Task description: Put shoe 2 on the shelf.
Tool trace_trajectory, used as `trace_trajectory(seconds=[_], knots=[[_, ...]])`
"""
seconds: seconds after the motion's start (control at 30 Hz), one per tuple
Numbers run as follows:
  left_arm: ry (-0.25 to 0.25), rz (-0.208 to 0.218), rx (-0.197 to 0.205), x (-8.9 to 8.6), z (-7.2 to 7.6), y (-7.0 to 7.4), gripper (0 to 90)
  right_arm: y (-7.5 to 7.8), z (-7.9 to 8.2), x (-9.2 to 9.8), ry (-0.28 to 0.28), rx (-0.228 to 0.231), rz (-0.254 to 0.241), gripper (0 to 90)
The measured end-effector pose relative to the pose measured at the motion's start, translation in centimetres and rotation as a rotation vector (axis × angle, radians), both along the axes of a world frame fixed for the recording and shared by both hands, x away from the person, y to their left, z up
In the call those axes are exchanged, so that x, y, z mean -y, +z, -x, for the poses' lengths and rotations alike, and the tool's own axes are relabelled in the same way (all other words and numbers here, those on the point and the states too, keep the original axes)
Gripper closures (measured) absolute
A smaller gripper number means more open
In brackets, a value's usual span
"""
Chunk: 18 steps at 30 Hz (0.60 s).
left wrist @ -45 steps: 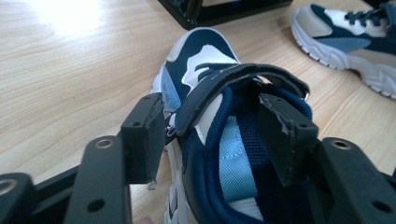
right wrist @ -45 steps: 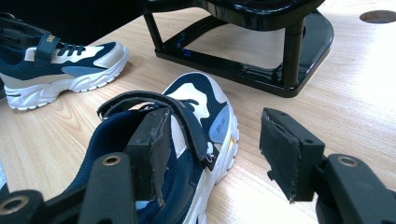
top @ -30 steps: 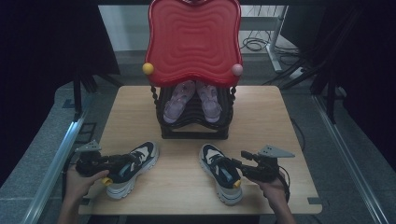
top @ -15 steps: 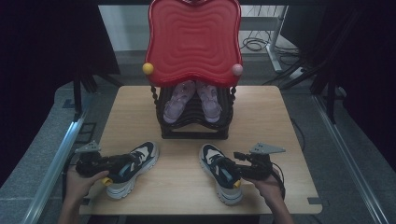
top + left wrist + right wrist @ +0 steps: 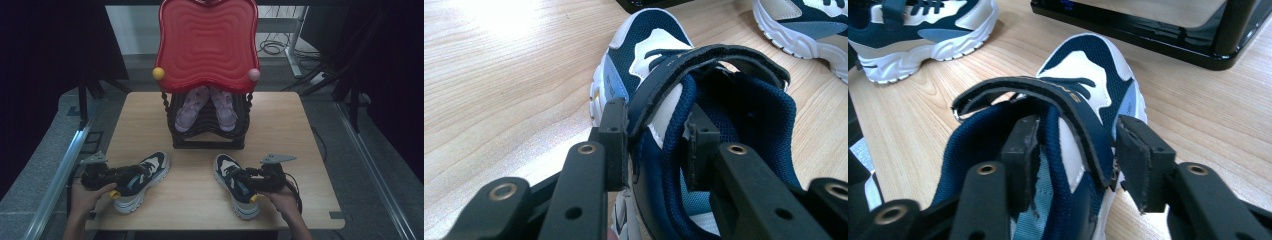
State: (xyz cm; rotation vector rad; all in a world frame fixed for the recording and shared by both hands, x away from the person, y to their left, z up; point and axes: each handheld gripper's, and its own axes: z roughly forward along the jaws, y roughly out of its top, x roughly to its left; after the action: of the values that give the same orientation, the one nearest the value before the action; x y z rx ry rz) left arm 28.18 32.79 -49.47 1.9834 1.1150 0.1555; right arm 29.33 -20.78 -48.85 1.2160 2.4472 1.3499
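Two navy-and-white sneakers lie on the wooden table (image 5: 280,130). My left gripper (image 5: 130,176) lies level at the heel of the left sneaker (image 5: 145,177). Its jaws have just been closing and now pinch the shoe's side wall and strap (image 5: 704,55), one pad outside and one inside; in the left gripper view the gripper (image 5: 656,145) holds the sneaker (image 5: 649,60). My right gripper (image 5: 243,180) straddles the collar of the right sneaker (image 5: 232,187). Its jaws have been closing. In the right gripper view the inner pad (image 5: 1020,150) touches the lining, while the outer pad (image 5: 1138,160) stands slightly off the strap (image 5: 1068,100).
A black shoe rack (image 5: 207,140) stands at the table's middle back, with a pair of lilac shoes (image 5: 192,107) on it and a red wavy top (image 5: 207,45). Bare wood lies between the two sneakers. A hand holds each gripper at the near table edge.
The right gripper has slid a little to the left onto its sneaker's collar. The left hand and both sneakers have kept still.
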Motion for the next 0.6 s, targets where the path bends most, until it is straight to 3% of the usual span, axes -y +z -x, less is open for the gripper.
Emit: trace_trajectory(seconds=[0.2, 0.43, 0.6], knots=[[0.007, -0.002, 0.001, 0.05, 0.08, 0.01, 70.9, -0.14, -0.13, 0.14, -0.013, -0.025, 0.012, 60.5], [0.032, -0.002, 0.015, 0.16, 0.41, -0.01, 72.3, 0.21, 0.42, -0.01, -0.02, 0.024, 0.045, 69.1], [0.036, 0.004, 0.034, 0.53, 0.52, 0.14, 72.5, 0.19, 0.51, 0.46, -0.032, 0.037, 0.027, 70.6]])
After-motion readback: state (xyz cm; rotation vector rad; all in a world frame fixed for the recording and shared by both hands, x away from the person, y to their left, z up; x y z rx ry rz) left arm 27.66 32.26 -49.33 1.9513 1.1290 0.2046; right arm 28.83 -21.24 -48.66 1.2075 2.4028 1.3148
